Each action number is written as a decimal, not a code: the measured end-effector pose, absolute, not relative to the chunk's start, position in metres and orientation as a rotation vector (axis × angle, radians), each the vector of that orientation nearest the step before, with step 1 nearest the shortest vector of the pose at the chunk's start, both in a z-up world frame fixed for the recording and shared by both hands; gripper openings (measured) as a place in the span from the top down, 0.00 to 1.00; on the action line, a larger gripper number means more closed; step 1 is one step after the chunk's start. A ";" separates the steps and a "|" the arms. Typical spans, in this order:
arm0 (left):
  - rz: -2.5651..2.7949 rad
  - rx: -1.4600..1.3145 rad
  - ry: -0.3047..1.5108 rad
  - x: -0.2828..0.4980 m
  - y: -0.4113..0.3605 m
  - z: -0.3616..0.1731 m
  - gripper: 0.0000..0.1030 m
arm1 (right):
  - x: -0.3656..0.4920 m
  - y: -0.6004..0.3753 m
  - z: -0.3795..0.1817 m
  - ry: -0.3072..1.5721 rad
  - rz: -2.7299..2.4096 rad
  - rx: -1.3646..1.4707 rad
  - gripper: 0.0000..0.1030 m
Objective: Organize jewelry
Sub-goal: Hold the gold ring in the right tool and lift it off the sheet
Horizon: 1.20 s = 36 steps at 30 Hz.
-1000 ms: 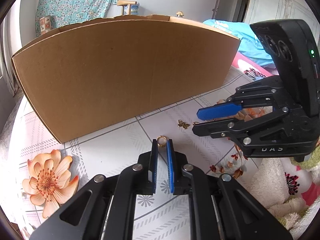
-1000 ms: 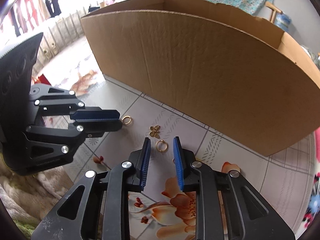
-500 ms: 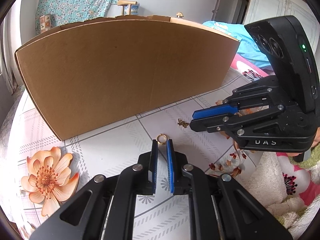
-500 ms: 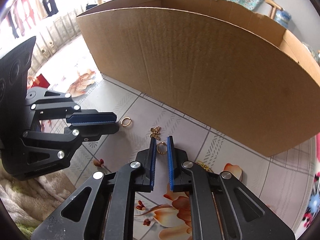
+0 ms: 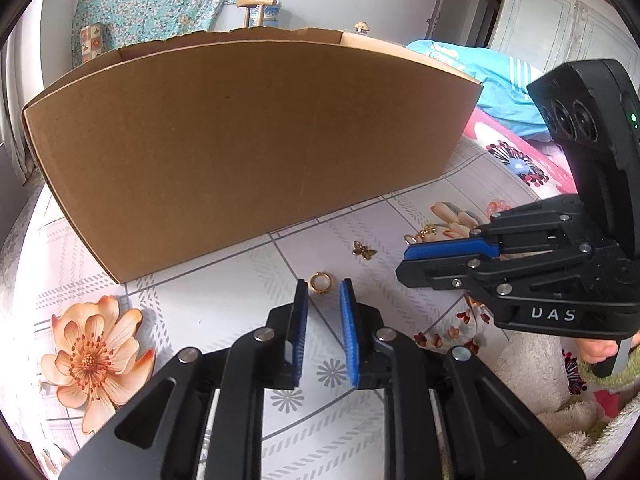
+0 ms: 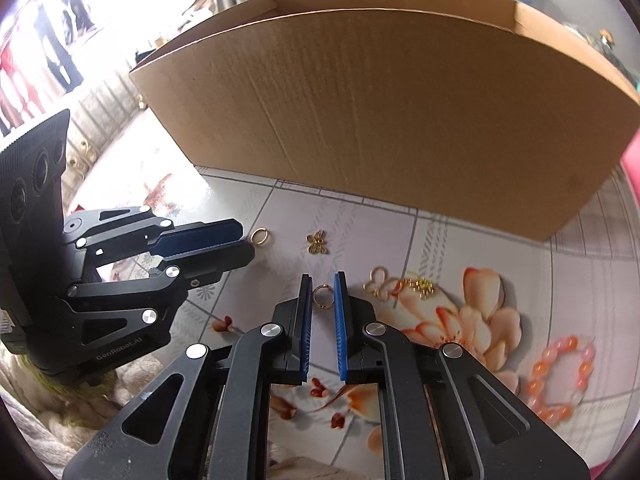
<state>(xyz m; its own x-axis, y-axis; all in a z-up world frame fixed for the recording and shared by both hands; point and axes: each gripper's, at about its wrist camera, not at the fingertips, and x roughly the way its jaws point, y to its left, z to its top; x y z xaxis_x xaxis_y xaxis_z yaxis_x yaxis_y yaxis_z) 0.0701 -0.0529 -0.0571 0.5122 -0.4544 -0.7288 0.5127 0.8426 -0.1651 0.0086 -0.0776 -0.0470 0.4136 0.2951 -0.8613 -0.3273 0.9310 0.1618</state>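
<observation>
A gold ring [image 5: 320, 282] lies on the tablecloth just past the tips of my left gripper [image 5: 323, 294], whose jaws stand a little apart and hold nothing. The same ring shows in the right wrist view [image 6: 260, 236]. A second thin gold ring [image 6: 323, 296] stands between the blue pads of my right gripper [image 6: 323, 285], which look closed on its sides. A gold butterfly charm [image 6: 317, 242] lies between the two rings, also seen in the left wrist view [image 5: 363, 249]. The right gripper [image 5: 410, 254] shows at the right of the left wrist view.
A large open cardboard box [image 5: 240, 148] stands right behind the jewelry. A gold butterfly-outline piece [image 6: 378, 280], a small gold cluster [image 6: 422, 285] and an orange bead bracelet [image 6: 560, 376] lie to the right. A fluffy towel [image 5: 560, 408] lies at the near edge.
My left gripper's jaws have opened a little near the first ring. My right gripper closed from wide open and has moved forward so the second ring sits between its pads.
</observation>
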 end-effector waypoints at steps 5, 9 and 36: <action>-0.571 0.077 0.853 0.073 -0.058 -0.055 0.84 | 0.006 -0.090 -0.046 1.074 0.387 0.028 0.92; -0.553 0.095 0.857 0.076 -0.062 -0.056 0.84 | -0.006 -0.115 -0.035 1.068 0.384 0.063 0.92; -0.520 0.213 0.836 0.077 -0.075 -0.057 0.98 | -0.027 -0.154 -0.016 0.998 0.402 0.129 0.92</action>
